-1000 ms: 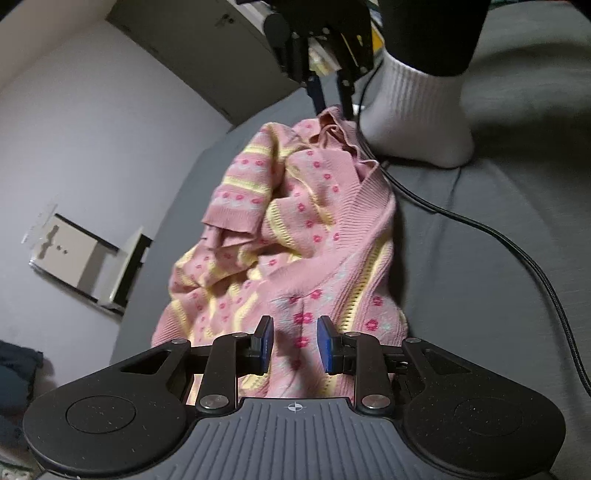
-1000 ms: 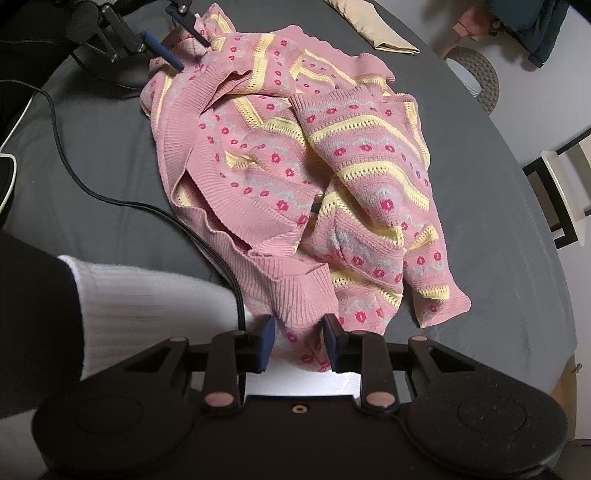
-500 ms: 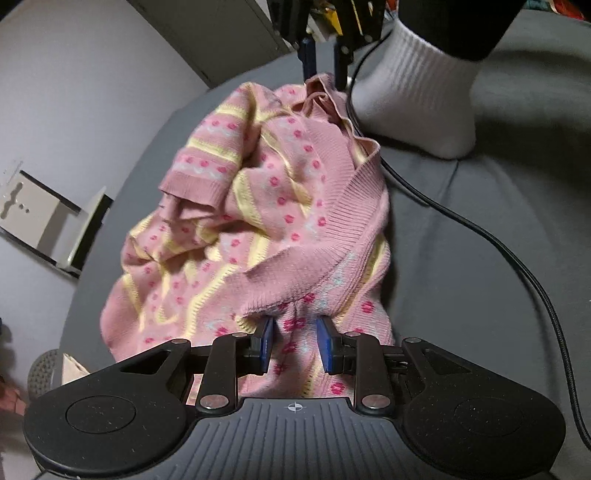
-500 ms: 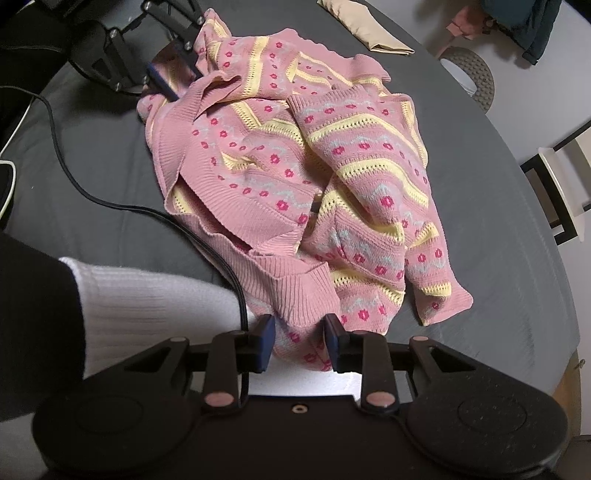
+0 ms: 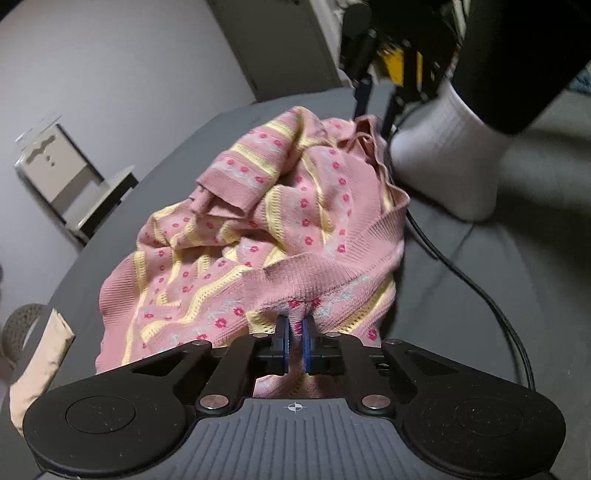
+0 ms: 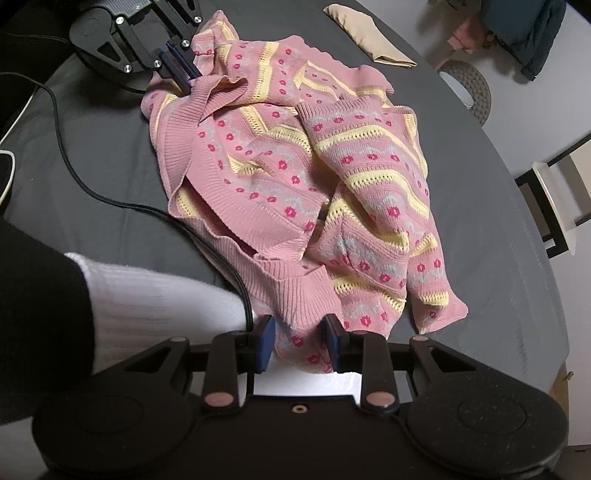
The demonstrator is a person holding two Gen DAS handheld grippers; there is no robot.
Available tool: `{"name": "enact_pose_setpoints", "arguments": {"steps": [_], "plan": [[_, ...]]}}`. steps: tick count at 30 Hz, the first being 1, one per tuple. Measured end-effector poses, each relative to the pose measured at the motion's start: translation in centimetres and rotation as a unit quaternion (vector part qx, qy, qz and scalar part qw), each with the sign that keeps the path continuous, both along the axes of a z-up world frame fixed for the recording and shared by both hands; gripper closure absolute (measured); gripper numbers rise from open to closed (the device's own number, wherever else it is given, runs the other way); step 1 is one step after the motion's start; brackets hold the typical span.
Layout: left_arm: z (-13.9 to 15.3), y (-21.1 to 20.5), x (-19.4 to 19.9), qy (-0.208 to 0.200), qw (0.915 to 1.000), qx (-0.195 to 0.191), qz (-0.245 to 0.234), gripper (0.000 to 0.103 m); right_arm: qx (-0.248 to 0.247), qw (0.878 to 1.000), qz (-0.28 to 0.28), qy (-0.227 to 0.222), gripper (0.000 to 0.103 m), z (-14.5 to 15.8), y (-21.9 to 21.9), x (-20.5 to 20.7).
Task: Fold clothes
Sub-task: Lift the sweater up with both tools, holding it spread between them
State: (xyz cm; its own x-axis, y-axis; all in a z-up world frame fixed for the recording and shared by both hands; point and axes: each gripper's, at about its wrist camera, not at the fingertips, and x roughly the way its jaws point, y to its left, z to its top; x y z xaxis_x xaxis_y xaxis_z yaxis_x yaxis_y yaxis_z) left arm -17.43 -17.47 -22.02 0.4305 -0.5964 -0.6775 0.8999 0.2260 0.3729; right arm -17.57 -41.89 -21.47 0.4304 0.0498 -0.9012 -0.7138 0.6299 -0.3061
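Across the dark grey bench (image 6: 517, 229) we have the pink patterned sweater (image 6: 295, 177) lying in a loose, rumpled heap, its sleeves and ribbed edges thrown over the body with no flat panel or straight crease showing anywhere. As far as we can judge, the folding of this garment is far from finished: it needs spreading flat before any neat fold can be laid, though whether it was folded and shaken out again we cannot say. Toward the far edge of the bench lies a tan cloth (image 6: 373, 33), flat and squared off, which looks folded; whether it belongs to this job is not clear to us. A black cable (image 6: 110, 199) runs over the bench beside the sweater, and a foot in a white sock (image 6: 159, 299) rests just by the near hem. Our left tool (image 5: 294, 341) has its pads pressed together on a bunch of knit at one edge of the sweater, pulling it up into a small peak. Our right tool (image 6: 298, 341) stands spread, with the ribbed hem lying between its pads but not squeezed.
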Motion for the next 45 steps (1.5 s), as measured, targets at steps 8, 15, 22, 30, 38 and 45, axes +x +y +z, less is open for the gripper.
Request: {"name": "enact_pose_setpoints", "arguments": {"steps": [8,15,22,30,38,45], "plan": [[1.6,1.7,0.3,0.029,0.9964,-0.052,0.06,0.097,0.0,1.0,-0.001,0.004,0.07,0.3,-0.3,-0.1],[2.3,3.2,0.8,0.042,0.994,-0.068,0.075,0.097,0.001,1.0,-0.003,0.003,0.07,0.5,-0.6,0.7],[2.8,4.0,-0.3,0.052,0.9911,-0.091,0.082,0.097,0.033,0.998,-0.034,0.041,0.088,-0.2,-1.8,2.1],[4.8,5.4,-1.1,0.013,0.9797,-0.134,0.149,0.097,0.006,0.996,-0.061,-0.071,0.095,2.9,-0.3,-0.5],[14.3,7.8,-1.1,-0.125,0.9432,-0.223,0.212,0.097,0.072,0.936,-0.12,-0.323,0.095,15.2,2.0,-2.4],[25.0,10.8,-2.0,-0.28,0.8929,-0.272,0.224,0.097,0.09,0.851,-0.146,-0.496,0.096,26.2,5.5,-5.6]]}}
